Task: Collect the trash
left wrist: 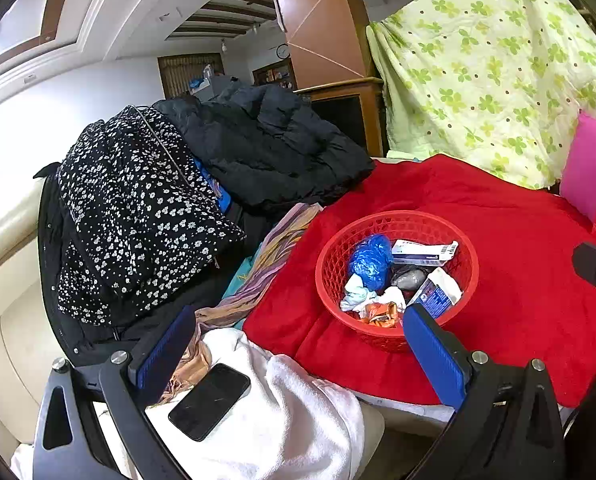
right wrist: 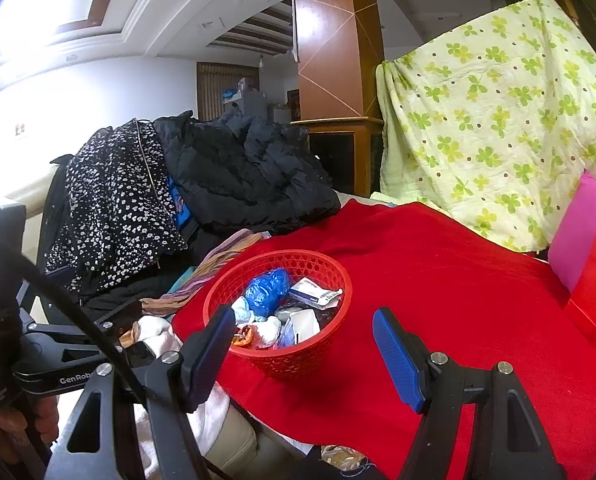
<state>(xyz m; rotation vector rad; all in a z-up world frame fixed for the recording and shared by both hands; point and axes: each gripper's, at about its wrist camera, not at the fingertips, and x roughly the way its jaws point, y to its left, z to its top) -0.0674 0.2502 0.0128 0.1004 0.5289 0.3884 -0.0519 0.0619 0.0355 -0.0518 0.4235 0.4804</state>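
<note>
Since the red basket (right wrist: 277, 312) already holds the scraps, your left gripper (left wrist: 298, 344) and right gripper (right wrist: 304, 344) sit near it, wide apart, empty.

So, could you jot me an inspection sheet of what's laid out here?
Surface: red fleece blanket, bare around the basket.
Job's things: round red plastic basket holding crumpled blue plastic bag, small white carton, wrappers.
Clutter: black phone on white towel; black floral garment; black puffer jacket; striped scarf; pink-and-red paper bag.
Grippers: left gripper open, empty; right gripper open, empty.
Cables: black cable by the left gripper.
Surroundings: green-flowered sheet, wooden pillar.
</note>
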